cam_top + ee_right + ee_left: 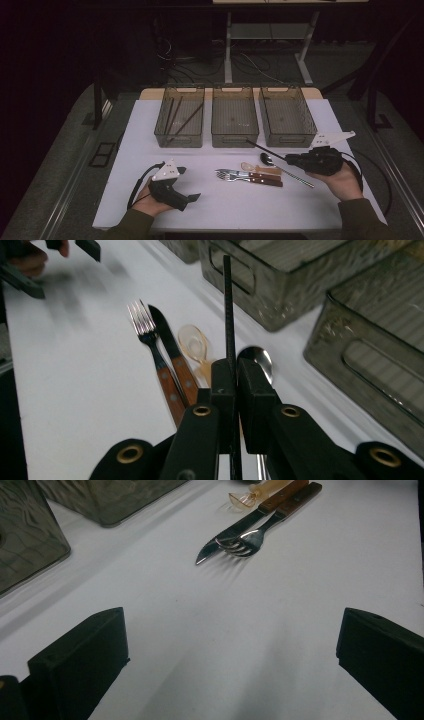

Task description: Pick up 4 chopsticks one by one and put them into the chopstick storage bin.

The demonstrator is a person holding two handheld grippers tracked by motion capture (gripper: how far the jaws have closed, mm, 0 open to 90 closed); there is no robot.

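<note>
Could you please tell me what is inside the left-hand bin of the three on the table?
The left bin holds a few dark chopsticks leaning lengthwise. Its tinted walls and the dim light hide whether anything smaller lies on the floor beneath them.

Three bins (235, 122), three chopsticks (two binned (172, 116), one clamped (229, 305)), two spoons (268, 159), one fork (245, 542), one knife (227, 539)
</note>
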